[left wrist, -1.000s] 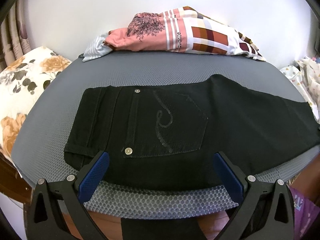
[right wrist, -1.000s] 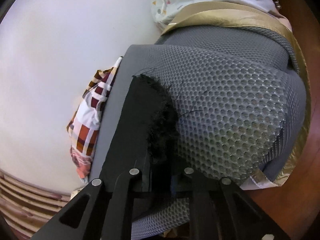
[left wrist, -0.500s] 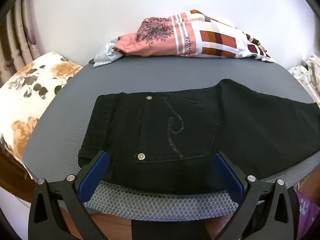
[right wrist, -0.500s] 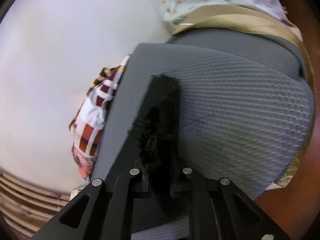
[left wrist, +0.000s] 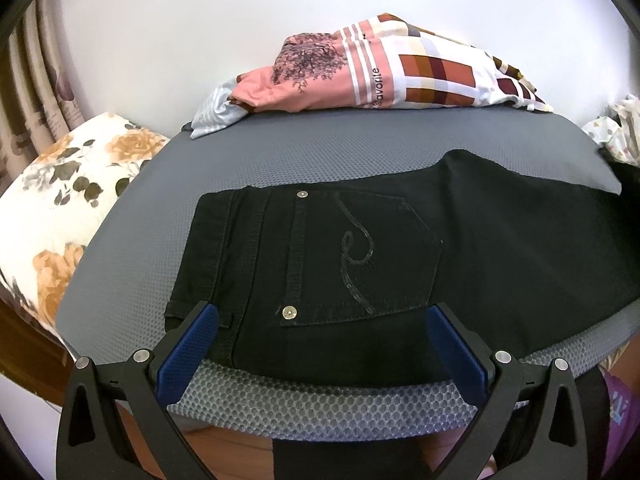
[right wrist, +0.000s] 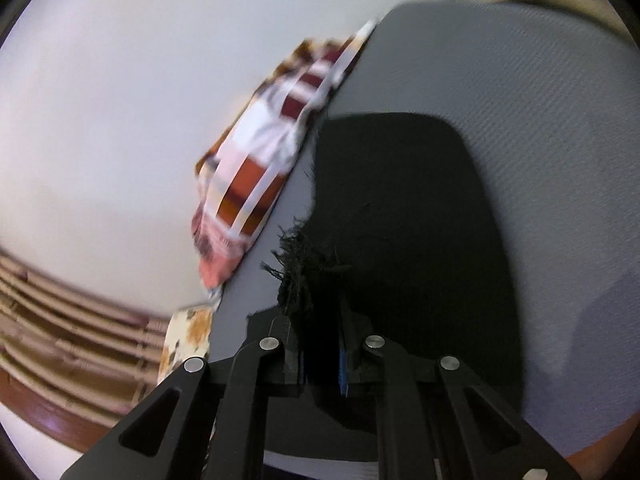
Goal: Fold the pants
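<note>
Black denim pants (left wrist: 400, 264) are lying flat across my grey mesh-covered mattress (left wrist: 320, 152). My right gripper (right wrist: 320, 344) is clamped on the frayed leg hem (right wrist: 300, 272); my left gripper (left wrist: 320, 328) hangs wide apart over the waistband, holding nothing.

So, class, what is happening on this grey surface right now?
A person is folding black pants on a grey mat. The right gripper is shut on the frayed leg hem, holding it above the mat. The left gripper hangs open over the waist end, touching nothing. A patterned cloth lies at the mat's far edge.
</note>
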`<state>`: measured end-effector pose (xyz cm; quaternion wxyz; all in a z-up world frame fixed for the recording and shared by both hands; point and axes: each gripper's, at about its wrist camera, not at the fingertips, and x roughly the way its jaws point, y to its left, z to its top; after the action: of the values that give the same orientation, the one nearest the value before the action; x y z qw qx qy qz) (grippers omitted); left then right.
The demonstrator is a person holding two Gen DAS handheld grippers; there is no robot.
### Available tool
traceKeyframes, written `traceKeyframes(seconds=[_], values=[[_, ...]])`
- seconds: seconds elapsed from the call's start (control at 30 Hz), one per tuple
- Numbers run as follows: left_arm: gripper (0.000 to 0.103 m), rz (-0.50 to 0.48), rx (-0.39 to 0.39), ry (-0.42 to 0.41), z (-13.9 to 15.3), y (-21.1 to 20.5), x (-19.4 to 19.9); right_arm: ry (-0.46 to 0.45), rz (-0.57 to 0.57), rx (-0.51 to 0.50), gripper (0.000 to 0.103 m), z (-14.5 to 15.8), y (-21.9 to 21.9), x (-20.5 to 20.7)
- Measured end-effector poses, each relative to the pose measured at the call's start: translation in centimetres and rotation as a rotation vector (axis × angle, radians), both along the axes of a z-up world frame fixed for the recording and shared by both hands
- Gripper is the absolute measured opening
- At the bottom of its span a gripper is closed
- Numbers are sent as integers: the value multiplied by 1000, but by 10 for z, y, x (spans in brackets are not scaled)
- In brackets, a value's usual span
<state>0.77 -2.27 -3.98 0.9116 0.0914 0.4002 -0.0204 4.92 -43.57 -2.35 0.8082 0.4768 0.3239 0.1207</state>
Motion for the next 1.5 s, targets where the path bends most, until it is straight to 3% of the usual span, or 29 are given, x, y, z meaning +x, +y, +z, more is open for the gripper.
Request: traceKeyframes(seconds=[0.5,0.97,1.5], values=[[103,30,-16,40,-5,9,6,34,269,26,12,-13,128,44],[103,54,-40,81,-11,15,11,78,377,28,12,-38,176,41],[103,48,-42,97,-14,14,12,85,497,-125,12,-48,226,30]])
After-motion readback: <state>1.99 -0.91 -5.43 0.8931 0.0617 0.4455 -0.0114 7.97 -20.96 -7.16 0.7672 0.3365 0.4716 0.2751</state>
